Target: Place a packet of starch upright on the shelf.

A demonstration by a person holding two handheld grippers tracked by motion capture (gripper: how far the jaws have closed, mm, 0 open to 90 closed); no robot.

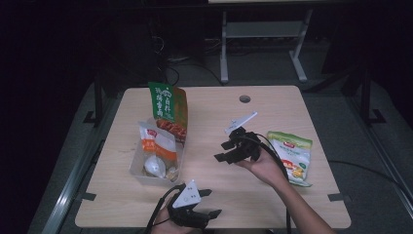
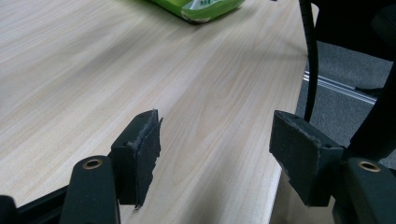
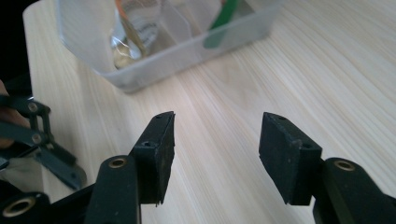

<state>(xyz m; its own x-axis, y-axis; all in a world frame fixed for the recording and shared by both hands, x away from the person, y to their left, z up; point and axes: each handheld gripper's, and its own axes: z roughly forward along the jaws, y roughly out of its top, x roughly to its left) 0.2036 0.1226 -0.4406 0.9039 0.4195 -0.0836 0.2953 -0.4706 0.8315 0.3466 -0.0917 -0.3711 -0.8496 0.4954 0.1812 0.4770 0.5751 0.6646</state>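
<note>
Clear tub [image 1: 146, 171] w/ snack packs sits table-left, left gripper [image 1: 207, 202] just in front, jaws wide, empty. Right gripper [image 1: 225, 151] mid-table, also wide & empty; green-white pouch [image 1: 291, 155] lies just behind that hand. Risk: reaching back, trailing cable or forearm could drag the pouch off the edge

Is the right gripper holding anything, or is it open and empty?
Open and empty: the right gripper has its jaws spread, with bare table between them.
</note>
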